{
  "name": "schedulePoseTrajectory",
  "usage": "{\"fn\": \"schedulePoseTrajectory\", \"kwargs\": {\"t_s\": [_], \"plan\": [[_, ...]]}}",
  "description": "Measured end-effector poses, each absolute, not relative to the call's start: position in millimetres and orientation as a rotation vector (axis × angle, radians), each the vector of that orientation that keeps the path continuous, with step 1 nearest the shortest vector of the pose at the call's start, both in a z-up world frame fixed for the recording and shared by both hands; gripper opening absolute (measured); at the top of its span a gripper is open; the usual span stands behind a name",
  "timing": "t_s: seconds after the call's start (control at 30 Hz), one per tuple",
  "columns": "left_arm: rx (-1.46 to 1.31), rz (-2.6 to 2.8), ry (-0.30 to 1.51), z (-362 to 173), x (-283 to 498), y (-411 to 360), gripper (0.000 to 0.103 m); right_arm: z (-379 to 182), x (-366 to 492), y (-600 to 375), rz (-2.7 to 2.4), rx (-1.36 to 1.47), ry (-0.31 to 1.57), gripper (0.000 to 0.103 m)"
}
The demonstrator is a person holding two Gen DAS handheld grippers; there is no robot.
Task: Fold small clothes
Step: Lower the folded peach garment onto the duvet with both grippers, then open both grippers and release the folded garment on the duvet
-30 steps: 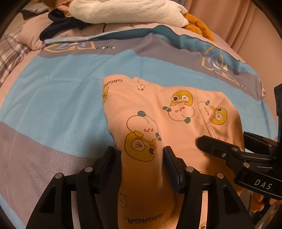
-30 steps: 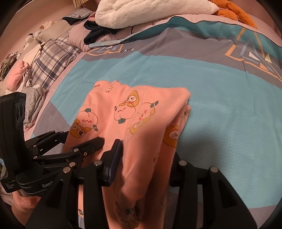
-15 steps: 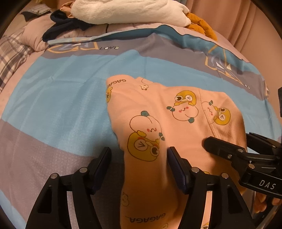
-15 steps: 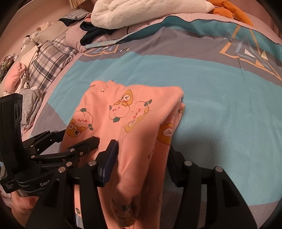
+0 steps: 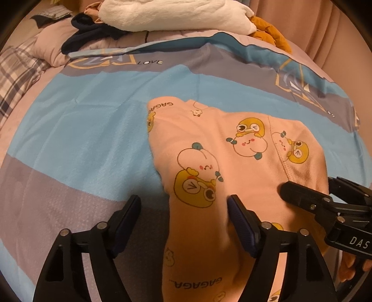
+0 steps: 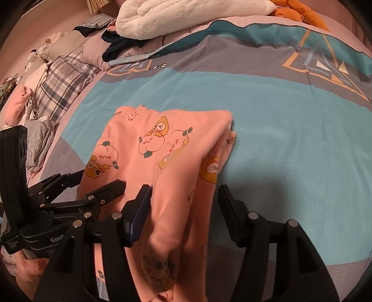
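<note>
A pink child's garment [image 5: 232, 167] printed with yellow and white cartoon figures lies folded on the blue and grey bedspread [image 5: 81, 130]. My left gripper [image 5: 183, 199] straddles its near left part. Its jaws are opening: the left pad stands off the cloth and the right pad only brushes it. In the right wrist view the same garment [image 6: 162, 148] bunches into a loose fold between the fingers of my right gripper [image 6: 184, 188]. Those jaws are opening too, and neither pad presses the cloth. Each gripper shows in the other's view, the right gripper [image 5: 309, 183] and the left gripper [image 6: 100, 178].
A white fluffy blanket [image 5: 174, 14], a dark garment [image 5: 93, 34] and an orange plush thing [image 5: 269, 30] lie at the bed's far end. A plaid pillow [image 6: 60, 88] and a heap of clothes [image 6: 34, 134] sit to the left. A hand [image 6: 30, 267] grips the left tool.
Both pairs of jaws have spread wider around the pink garment. The cloth has slackened between them. Neither hand has shifted much.
</note>
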State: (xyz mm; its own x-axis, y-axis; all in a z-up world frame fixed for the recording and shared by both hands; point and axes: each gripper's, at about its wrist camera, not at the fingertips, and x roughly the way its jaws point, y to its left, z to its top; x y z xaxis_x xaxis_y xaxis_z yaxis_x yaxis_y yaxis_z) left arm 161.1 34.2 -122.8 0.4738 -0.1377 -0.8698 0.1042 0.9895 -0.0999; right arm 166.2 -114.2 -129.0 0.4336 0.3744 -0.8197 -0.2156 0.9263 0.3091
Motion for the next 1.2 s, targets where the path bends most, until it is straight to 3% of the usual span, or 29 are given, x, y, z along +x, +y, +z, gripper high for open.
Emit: {"fn": "schedulePoseTrajectory", "kwargs": {"t_s": [1.2], "plan": [[-0.043,-0.121,1.079,-117,129,43,0.078,-129,133,-129,0.335,0.182,1.064,0.063]]}}
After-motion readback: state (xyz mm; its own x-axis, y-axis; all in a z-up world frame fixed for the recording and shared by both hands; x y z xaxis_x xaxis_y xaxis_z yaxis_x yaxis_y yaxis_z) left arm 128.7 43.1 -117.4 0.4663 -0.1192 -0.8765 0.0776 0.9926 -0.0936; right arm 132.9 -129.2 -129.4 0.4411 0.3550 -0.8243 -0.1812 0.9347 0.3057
